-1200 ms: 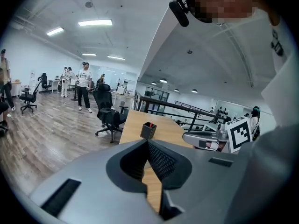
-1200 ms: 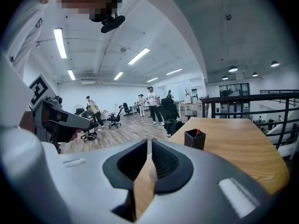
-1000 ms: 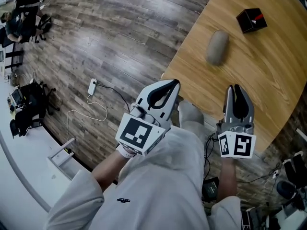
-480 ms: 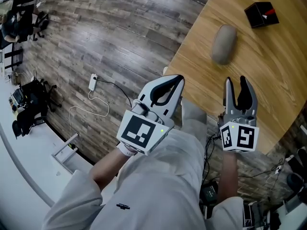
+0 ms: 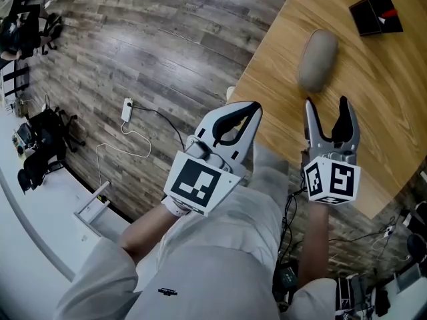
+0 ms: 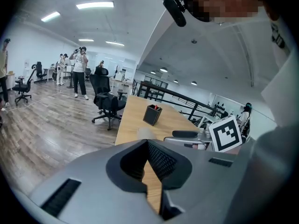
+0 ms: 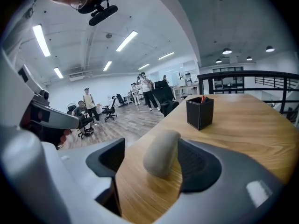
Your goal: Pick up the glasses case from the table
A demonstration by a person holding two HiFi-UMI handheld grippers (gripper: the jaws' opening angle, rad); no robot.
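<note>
The glasses case (image 5: 317,60), a rounded grey-beige pouch, lies on the wooden table (image 5: 380,112) in the upper right of the head view, near the table's curved edge. Just below it in the frame is the right gripper (image 5: 327,107). Its fingers are spread and have just been opening wider, with only bare tabletop in the gap. The case sits just beyond the tips, in line with them. A black pen holder (image 5: 375,15) stands at the top right, apart from the case. The left gripper (image 5: 252,112), at frame centre by the table's edge, has its fingers pressed together on nothing. A white power strip (image 5: 127,110) with its cable lies on the plank floor at left.
</note>
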